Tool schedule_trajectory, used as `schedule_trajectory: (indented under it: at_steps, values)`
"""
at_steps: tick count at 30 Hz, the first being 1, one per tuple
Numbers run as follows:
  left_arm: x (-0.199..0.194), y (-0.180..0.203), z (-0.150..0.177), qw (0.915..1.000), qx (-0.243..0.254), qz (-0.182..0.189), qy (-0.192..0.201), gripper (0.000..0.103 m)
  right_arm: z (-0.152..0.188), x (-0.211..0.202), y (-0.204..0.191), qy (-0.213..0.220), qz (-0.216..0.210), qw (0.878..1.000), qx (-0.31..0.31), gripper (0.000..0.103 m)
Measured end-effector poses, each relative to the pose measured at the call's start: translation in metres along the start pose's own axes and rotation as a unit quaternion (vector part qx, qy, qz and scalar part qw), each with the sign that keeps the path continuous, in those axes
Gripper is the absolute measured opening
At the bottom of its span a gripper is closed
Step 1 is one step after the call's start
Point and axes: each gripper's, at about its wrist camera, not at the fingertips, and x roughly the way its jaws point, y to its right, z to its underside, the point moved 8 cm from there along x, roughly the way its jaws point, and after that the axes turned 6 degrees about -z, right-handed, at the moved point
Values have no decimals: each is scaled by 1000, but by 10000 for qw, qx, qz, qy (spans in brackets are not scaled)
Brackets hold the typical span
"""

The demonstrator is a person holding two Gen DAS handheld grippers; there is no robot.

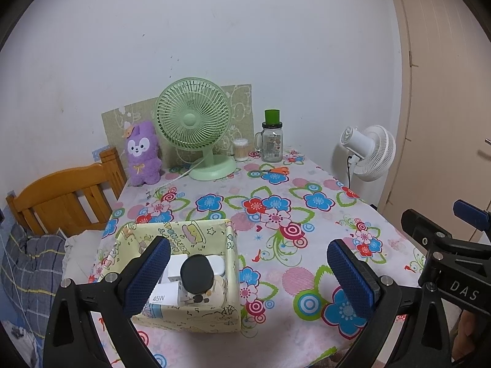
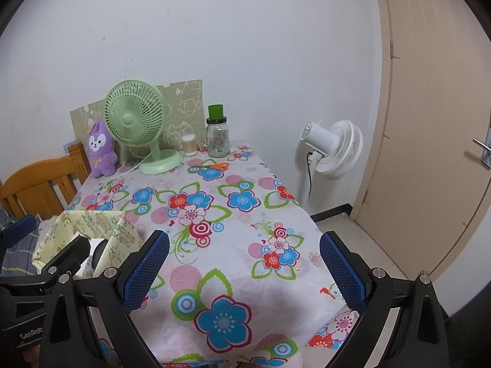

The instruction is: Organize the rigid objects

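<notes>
A yellow cartoon-print storage box (image 1: 184,317) stands at the near left of the flowered table. It holds a black-lidded jar (image 1: 197,273), a white "45W" carton (image 1: 162,299) and other white items. My left gripper (image 1: 248,273) is open and empty, its left finger in front of the box. My right gripper (image 2: 244,268) is open and empty above the table's near right part; it also shows at the right edge of the left wrist view (image 1: 460,245). The box (image 2: 92,230) shows at the left of the right wrist view.
At the table's far end stand a green desk fan (image 1: 196,128), a purple plush toy (image 1: 142,153), a cotton-swab tub (image 1: 240,149), a green-capped glass jar (image 1: 272,141) and orange scissors (image 1: 273,170). A wooden chair (image 1: 61,196) stands left; a white floor fan (image 1: 368,153) and door stand right.
</notes>
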Motion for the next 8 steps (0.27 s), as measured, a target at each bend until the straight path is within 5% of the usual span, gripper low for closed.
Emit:
schedule_trajectory:
  at_steps: [8]
  values:
    - [8,2,2,10000,-42,62,-53,103,0,5,5,-30,50,10000,0,100]
